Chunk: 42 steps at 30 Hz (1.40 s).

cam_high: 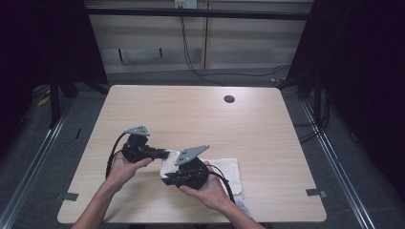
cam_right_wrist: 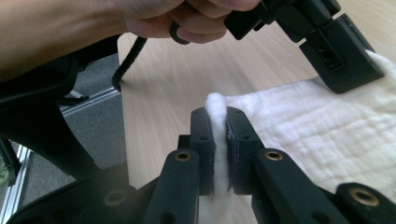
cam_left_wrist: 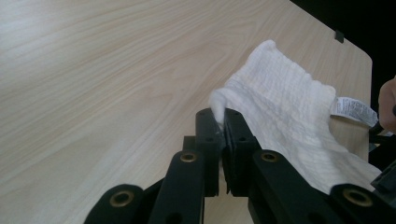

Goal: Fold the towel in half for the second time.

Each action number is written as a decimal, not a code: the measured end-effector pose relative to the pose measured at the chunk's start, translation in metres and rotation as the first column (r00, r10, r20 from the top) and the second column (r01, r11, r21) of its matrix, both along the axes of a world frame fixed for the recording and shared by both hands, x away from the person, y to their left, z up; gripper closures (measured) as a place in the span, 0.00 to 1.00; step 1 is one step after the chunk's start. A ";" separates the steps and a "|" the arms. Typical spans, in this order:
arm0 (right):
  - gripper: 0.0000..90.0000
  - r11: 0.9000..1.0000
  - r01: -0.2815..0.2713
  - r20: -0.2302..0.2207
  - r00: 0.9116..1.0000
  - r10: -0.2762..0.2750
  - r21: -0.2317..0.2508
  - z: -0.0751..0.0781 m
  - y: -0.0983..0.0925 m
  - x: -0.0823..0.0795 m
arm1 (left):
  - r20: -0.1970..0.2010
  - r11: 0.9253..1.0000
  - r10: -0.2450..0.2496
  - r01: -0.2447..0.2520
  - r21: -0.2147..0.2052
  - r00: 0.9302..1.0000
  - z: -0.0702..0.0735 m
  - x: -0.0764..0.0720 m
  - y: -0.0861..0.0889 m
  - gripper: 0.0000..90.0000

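High view: left tool and right tool both at the near-left edge of a white cloth on the table. Left gripper view: jaws pinching a cloth corner, label visible. Right gripper view: jaws clamped on a cloth fold.

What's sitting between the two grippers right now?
The white cloth: the left gripper and right gripper each pinch an edge of it, and it spans the gap, seen in both gripper views.
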State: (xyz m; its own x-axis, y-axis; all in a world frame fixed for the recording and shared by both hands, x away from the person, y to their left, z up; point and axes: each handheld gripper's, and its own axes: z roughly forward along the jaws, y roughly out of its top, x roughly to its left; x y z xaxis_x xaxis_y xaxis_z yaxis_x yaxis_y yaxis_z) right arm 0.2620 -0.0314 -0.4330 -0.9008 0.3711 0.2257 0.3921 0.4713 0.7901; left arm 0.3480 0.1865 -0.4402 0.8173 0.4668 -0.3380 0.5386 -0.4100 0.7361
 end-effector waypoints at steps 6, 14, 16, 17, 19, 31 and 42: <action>0.93 1.000 -0.013 0.013 1.000 0.012 0.024 0.014 0.012 0.003 | 0.016 1.000 0.006 -0.006 0.005 1.000 0.015 0.001 0.009 0.96; 0.93 0.999 0.003 0.036 0.999 -0.005 0.054 0.024 0.020 0.006 | 0.029 0.999 0.023 -0.024 0.022 0.999 0.029 0.004 0.004 0.96; 0.93 0.998 0.011 0.039 0.999 -0.014 0.056 0.023 0.018 0.006 | 0.022 1.000 0.018 -0.018 0.017 1.000 0.028 0.006 0.000 0.96; 0.93 0.998 0.015 0.038 0.999 -0.017 0.058 0.022 0.016 0.006 | 0.022 1.000 0.013 -0.013 0.015 1.000 0.027 0.006 -0.002 0.96; 0.93 0.998 0.018 0.035 0.999 -0.020 0.058 0.021 0.012 0.006 | 0.023 1.000 0.010 -0.011 0.021 1.000 0.026 0.007 -0.006 0.96; 0.93 0.995 0.062 0.034 0.997 -0.065 0.079 0.019 -0.018 0.001 | 0.010 0.999 -0.026 0.026 0.037 1.000 0.026 0.011 -0.036 0.96; 0.93 0.991 0.112 0.042 0.992 -0.116 0.078 0.016 -0.044 -0.005 | -0.004 0.998 -0.052 0.052 0.044 0.999 0.020 0.013 -0.063 0.95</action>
State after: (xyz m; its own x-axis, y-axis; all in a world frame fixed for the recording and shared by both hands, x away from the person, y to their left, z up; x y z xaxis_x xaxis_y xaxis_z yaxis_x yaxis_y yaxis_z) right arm 0.2566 -0.0753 -0.4166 -0.8636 0.4556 0.2159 0.4023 0.3644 0.8399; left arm 0.3606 0.1234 -0.4205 0.8397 0.4382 -0.3208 0.5181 -0.4691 0.7152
